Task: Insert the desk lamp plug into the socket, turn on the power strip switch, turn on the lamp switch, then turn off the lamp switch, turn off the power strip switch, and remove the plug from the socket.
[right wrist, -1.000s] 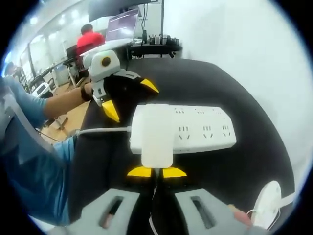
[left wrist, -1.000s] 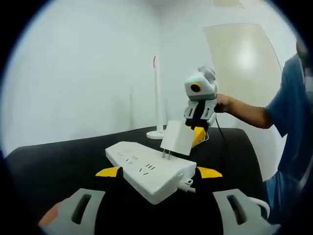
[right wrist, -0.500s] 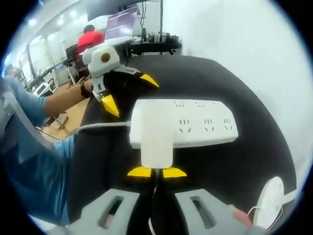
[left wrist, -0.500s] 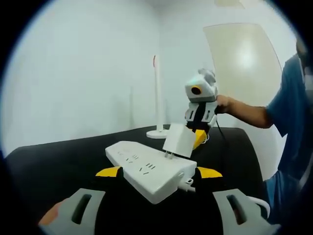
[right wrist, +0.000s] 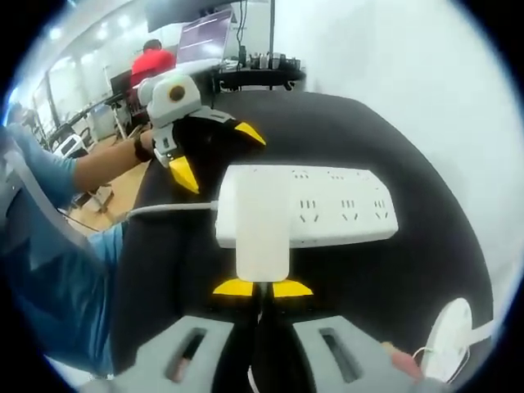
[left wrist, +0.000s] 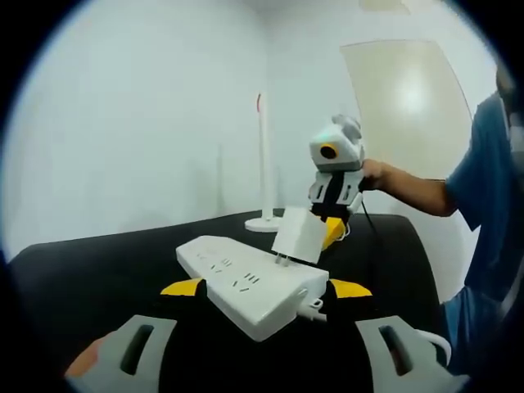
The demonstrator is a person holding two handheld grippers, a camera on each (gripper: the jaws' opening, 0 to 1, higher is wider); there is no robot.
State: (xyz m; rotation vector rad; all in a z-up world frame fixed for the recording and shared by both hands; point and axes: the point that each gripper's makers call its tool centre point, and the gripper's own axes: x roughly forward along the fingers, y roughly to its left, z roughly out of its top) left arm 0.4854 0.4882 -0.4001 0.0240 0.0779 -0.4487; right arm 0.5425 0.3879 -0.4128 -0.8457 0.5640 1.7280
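Bright, even light, fisheye edges, soft focus

- The power strip (right wrist: 307, 213) looks like smooth white plastic with a slight sheen.
- The plug (right wrist: 262, 237) on it looks like smooth white plastic too.
- The counter (right wrist: 393, 278) under the strip looks matt black.

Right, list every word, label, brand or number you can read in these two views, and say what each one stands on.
No text can be read anywhere in these views.
White rectangular power strip: socket slots only, no legible marking.
White square plug block held in the right gripper: plain faces.
White stick-shaped desk lamp: a small red mark near its top, no lettering.
Monitor screen in the background: too small and blurred to read.
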